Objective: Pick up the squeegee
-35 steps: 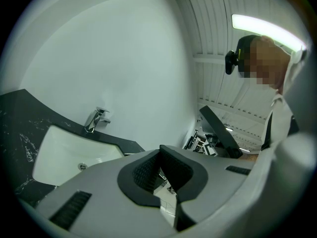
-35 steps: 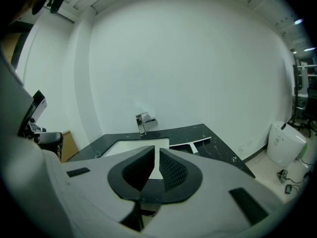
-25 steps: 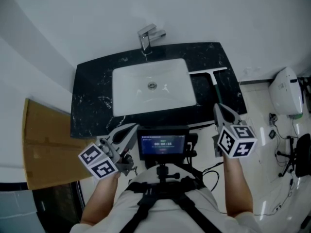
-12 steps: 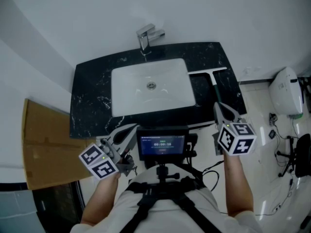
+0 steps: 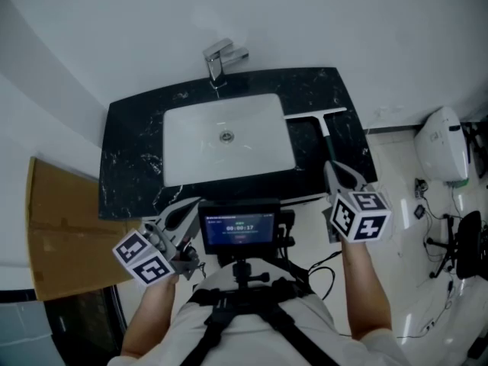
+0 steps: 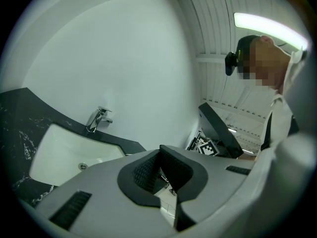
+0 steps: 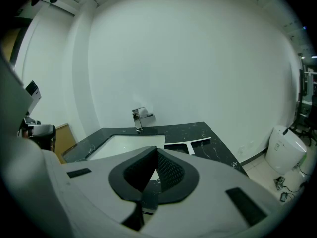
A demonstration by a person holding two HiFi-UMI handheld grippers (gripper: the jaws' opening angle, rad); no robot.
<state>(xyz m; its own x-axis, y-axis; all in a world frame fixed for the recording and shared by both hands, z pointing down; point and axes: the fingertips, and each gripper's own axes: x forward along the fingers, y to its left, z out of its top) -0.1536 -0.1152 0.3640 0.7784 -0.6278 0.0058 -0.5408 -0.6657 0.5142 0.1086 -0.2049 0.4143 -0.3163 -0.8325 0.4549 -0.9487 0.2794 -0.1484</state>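
From the head view, we see the squeegee [image 5: 322,124] on the worktop [image 5: 130,151] right of the sink [image 5: 229,139], its handle running toward our right gripper [image 5: 333,168], the nearer one. In the left gripper view, the left gripper [image 6: 159,157] has its jaws together and is empty. In the right gripper view, the jaws are also together and empty, and we see the squeegee [image 7: 190,145] ahead, slightly right.

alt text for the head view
A squeegee lies on the black counter, right of the white sink. The right gripper, shut and empty, hovers near its handle; the left gripper hangs shut at the front edge.
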